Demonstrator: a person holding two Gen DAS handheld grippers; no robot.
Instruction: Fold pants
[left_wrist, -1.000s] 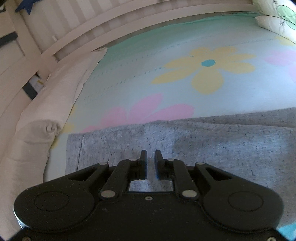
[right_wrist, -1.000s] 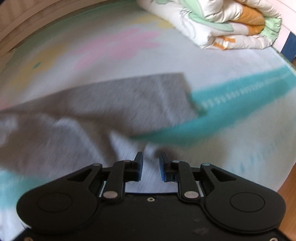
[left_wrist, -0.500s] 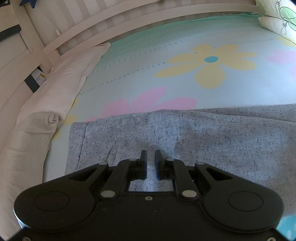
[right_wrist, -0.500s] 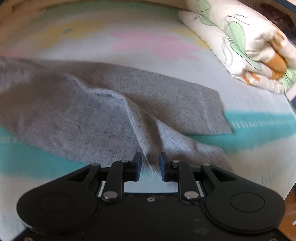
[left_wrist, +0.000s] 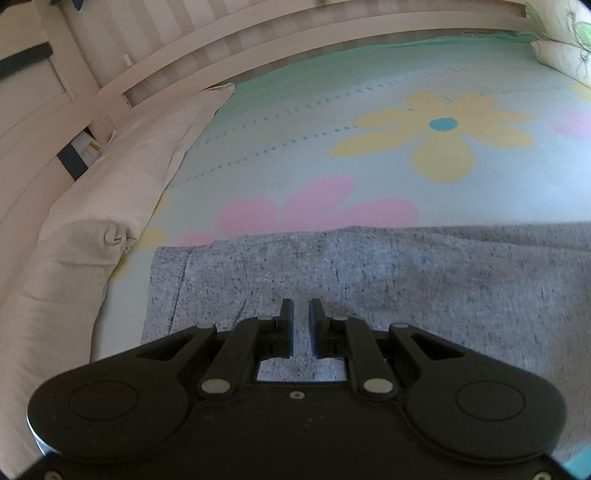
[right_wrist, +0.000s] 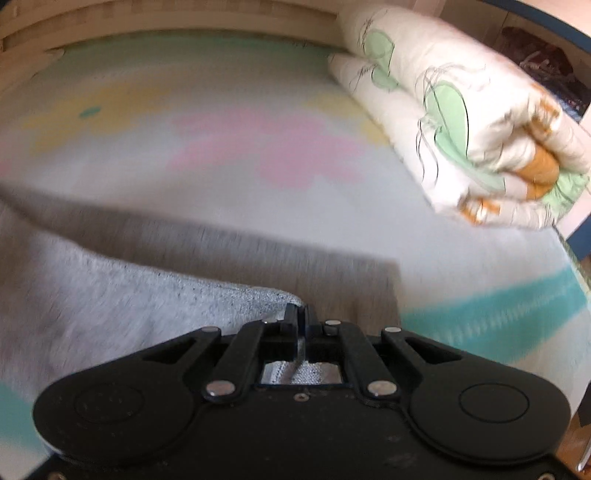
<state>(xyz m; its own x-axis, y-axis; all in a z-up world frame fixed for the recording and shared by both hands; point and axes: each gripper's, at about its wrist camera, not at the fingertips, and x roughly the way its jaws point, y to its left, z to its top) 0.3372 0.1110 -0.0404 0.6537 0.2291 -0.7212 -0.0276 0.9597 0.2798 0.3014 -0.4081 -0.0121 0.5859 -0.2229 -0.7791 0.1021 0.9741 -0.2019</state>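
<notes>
The pants (left_wrist: 406, 280) lie spread flat on the bed (left_wrist: 369, 173), grey, with one end near the pillow (left_wrist: 110, 206) at the left side and one leg end raised in your right hand-held gripper (right_wrist: 300, 314). This gripper is closed on a thin edge of the fabric; you can see the cloth pinched between its jaws in the right wrist view, and the picture is blurred there, so the hand is moving. The biggest risk, I think, is that such a small bite slips out while you carry the leg across, and then the fold falls short or crooked. A second risk is that the whole garment drags over the sheet, because your left hand-held gripper (left_wrist: 301, 325) only hovers over the cloth with a narrow gap and holds nothing; if it does not pin the fabric, the lower layer may bunch. A smaller risk: the lifted leg may twist and land with a wrinkle inside the fold. The rolled quilt (right_wrist: 461, 122) at the far right is well apart from the pants and should not disturb. There is no container in either view, so nothing to say about contents.
</notes>
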